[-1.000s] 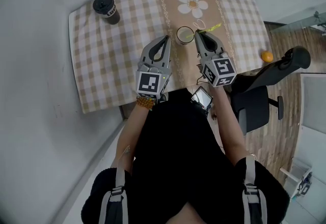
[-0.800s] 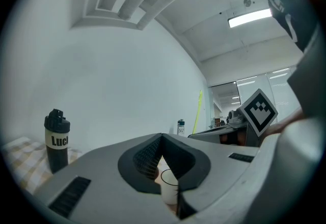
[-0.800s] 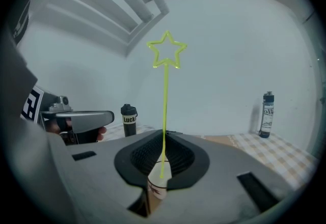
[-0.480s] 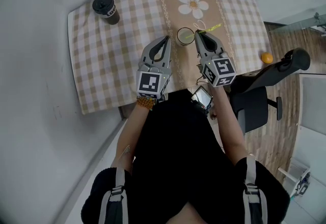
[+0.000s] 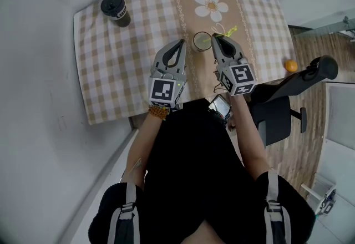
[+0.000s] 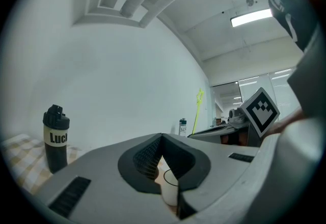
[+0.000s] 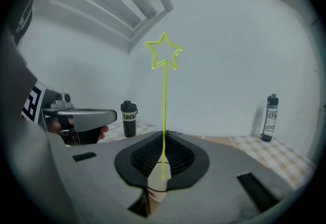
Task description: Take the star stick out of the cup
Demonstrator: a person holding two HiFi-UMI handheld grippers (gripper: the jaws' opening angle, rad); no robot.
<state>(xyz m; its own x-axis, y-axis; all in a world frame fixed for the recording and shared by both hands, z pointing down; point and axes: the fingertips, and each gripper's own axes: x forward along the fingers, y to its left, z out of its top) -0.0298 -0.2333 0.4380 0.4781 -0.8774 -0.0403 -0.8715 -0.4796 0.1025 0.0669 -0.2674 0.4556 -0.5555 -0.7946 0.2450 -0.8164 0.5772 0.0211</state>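
Star stick (image 7: 164,111) stands near upright, star end up, long axis vertical. Right gripper (image 7: 163,164) clamps its lower stem directly over the cup (image 7: 156,190). Left gripper (image 6: 162,139) sits beside the cup on the table, jaws closed together, empty.
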